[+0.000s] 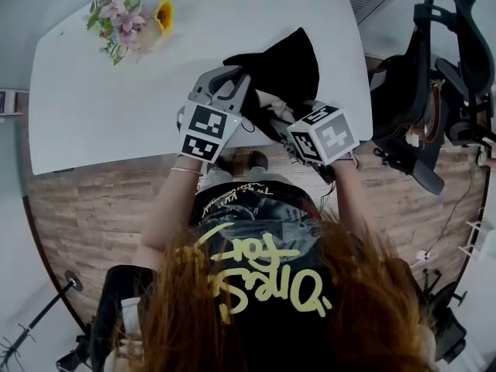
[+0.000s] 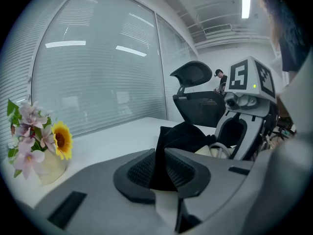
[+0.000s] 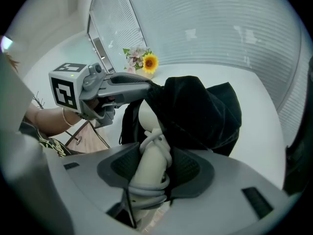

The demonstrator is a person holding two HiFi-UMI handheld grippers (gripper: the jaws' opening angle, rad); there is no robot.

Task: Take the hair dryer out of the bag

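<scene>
A black cloth bag (image 1: 291, 64) lies on the white table (image 1: 101, 99) near its front edge. My left gripper (image 2: 161, 168) is shut on a fold of the bag's rim (image 2: 183, 133) and holds it up. The cream hair dryer (image 3: 146, 126), with its grey cord wound round the handle, sticks out of the bag's mouth (image 3: 205, 111). My right gripper (image 3: 154, 168) is shut on that handle, just below the bag. The dryer's head is hidden inside the black cloth. In the head view both grippers are close together, and a bit of cream dryer (image 1: 271, 101) shows between them.
A vase of pink flowers and a sunflower (image 1: 128, 18) stands at the table's far left. A black office chair (image 1: 434, 91) is at the right of the table. The table's front edge (image 1: 116, 160) runs just below the grippers, above a wooden floor.
</scene>
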